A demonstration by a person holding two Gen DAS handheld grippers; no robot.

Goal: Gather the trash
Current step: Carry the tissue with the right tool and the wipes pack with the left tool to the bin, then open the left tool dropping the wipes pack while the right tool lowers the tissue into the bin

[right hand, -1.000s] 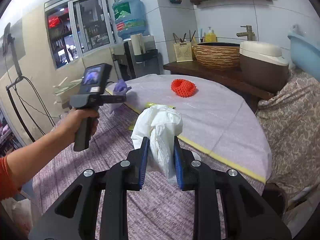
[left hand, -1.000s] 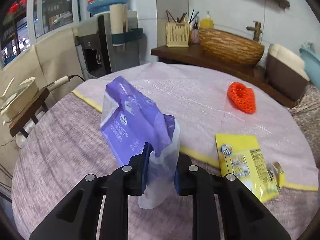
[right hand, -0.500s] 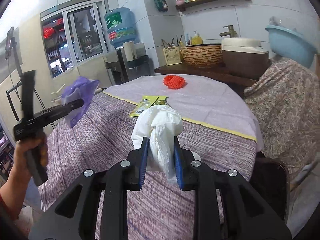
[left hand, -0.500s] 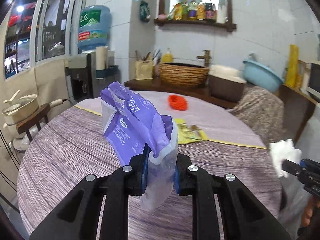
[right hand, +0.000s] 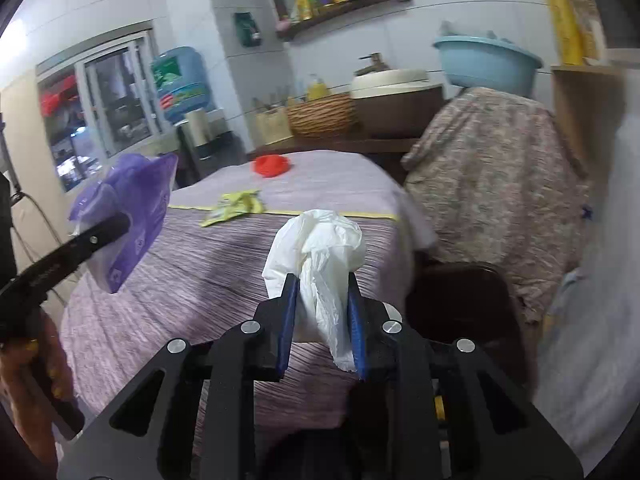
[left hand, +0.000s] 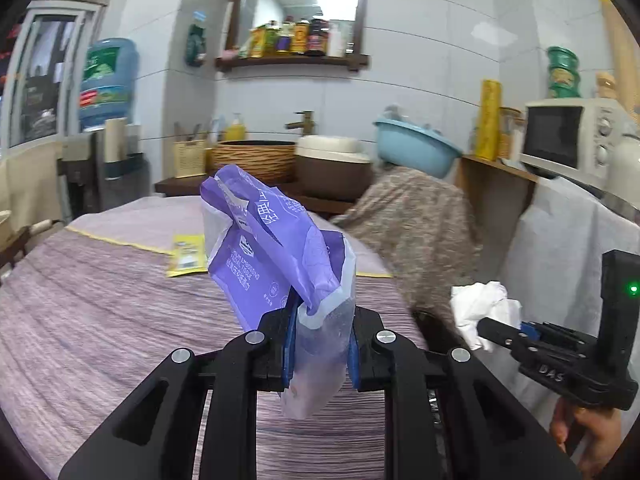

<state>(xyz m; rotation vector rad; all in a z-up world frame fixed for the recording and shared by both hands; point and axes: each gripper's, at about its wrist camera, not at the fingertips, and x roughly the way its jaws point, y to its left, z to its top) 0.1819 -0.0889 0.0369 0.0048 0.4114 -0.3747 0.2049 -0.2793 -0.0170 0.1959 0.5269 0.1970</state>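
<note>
We held our left gripper [left hand: 318, 344] clamped on a purple tissue wrapper [left hand: 276, 256], raised above the round table [left hand: 100, 320]. Our right gripper [right hand: 323, 324] pinched a crumpled white plastic bag [right hand: 320, 256] near the table's edge. The table wore a striped purple cloth, with a yellow packet [right hand: 234, 208] at twelve o'clock of the bag and an orange net [right hand: 271, 165] beyond it. Behind stood a counter with a woven basket [left hand: 252, 160], a blue basin [left hand: 416, 152], a water jug [left hand: 106, 80] at ten o'clock, and a microwave [left hand: 568, 140] at two o'clock.
</note>
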